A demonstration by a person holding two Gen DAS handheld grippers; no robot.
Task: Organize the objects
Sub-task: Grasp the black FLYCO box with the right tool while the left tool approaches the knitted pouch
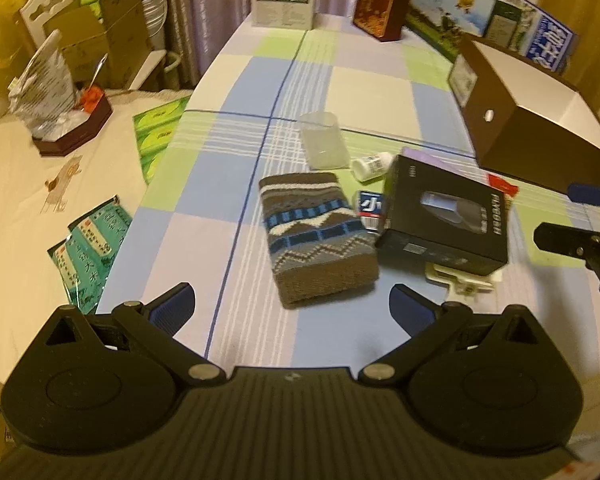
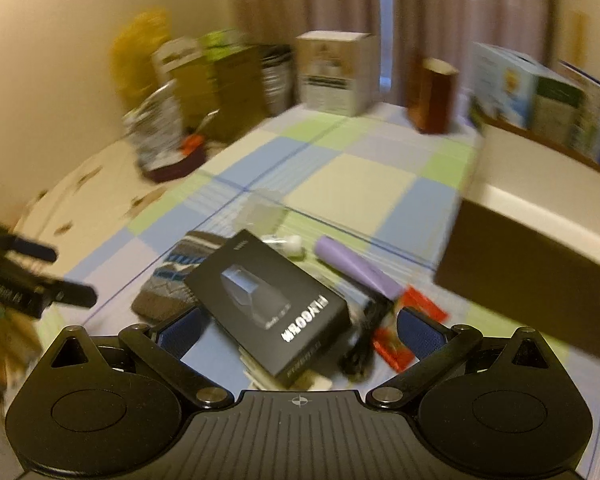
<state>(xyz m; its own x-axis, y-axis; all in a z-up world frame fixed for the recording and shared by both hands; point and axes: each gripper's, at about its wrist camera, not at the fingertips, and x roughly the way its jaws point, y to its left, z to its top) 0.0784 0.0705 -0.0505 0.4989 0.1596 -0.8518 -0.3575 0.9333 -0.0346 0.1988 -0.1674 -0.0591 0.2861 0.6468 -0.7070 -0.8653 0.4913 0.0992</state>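
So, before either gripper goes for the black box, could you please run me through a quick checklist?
1. Left gripper open and empty: ok.
2. Right gripper open and empty: ok.
3. Black box lined up between the right gripper's fingers: ok, though the view is blurred.
4. Black box lying flat and stable: not ok; it rests tilted on a white item and other clutter.
5. Knitted pouch clear of the box: cannot tell; they look very close or touching.
6. Open brown box free to receive things: cannot tell; its inside is only partly visible.
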